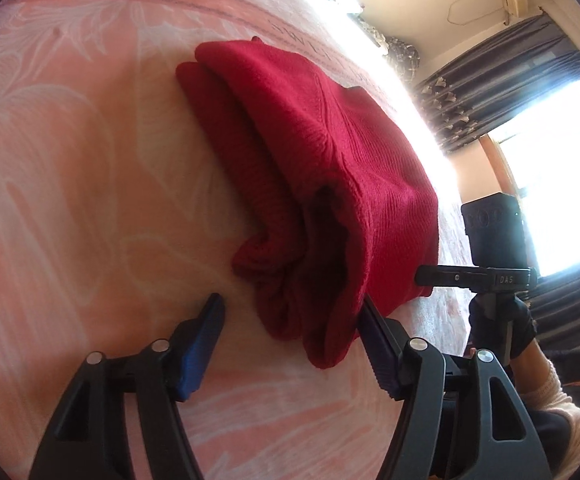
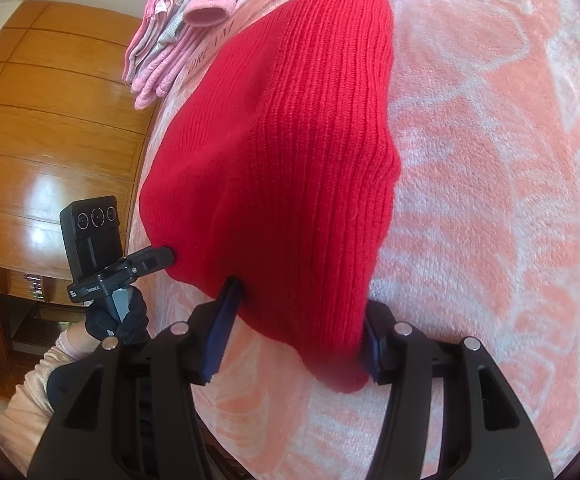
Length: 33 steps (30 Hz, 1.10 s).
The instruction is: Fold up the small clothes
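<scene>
Left wrist view: red knit sweater (image 1: 314,168) folded on pink blanket (image 1: 69,160), long axis running away from left gripper (image 1: 290,320). Near end bunched between wide-spread jaws, nothing clamped. Right gripper (image 2: 294,320) likewise wide, straddling a corner of the sweater (image 2: 281,140); both about equally near. Gloved hand (image 2: 117,320) gripping the handle. Pink clothes (image 2: 177,32) piled beyond.

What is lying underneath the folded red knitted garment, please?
The red knitted garment rests directly on a pink blanket with a pale leaf pattern. Lettering printed on the blanket runs under its far end. Whatever else lies beneath is covered.
</scene>
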Each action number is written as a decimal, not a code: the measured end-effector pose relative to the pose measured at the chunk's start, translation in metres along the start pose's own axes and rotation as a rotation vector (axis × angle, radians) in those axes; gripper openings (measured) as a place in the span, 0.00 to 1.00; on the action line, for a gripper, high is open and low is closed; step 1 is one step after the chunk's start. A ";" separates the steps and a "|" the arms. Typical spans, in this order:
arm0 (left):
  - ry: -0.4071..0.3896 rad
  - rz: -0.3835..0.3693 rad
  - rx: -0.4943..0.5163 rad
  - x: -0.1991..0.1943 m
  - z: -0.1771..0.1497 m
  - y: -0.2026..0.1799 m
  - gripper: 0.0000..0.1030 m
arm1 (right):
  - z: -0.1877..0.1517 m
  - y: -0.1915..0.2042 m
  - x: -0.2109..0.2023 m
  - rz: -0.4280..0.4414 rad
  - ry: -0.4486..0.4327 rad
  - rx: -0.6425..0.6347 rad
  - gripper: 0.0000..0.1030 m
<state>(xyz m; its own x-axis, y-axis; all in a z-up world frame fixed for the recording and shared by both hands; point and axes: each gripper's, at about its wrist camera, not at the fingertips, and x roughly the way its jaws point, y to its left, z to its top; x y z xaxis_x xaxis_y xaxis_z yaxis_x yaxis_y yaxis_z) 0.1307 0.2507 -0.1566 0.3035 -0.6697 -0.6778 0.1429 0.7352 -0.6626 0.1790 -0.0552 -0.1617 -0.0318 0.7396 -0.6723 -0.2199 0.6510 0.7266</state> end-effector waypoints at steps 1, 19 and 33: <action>0.011 -0.021 -0.013 0.004 0.002 0.000 0.71 | 0.001 0.000 0.001 0.001 0.001 0.002 0.53; 0.105 -0.071 -0.042 0.014 -0.013 -0.005 0.24 | -0.010 0.015 -0.003 -0.137 0.078 -0.045 0.15; 0.016 0.060 0.141 -0.016 -0.010 -0.043 0.42 | -0.017 0.028 -0.026 -0.282 -0.021 -0.097 0.55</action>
<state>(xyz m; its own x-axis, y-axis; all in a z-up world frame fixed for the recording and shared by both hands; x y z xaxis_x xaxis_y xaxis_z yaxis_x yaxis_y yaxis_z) 0.1100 0.2288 -0.1208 0.3002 -0.6246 -0.7209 0.2564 0.7808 -0.5697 0.1566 -0.0593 -0.1260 0.0638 0.5357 -0.8420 -0.3090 0.8128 0.4938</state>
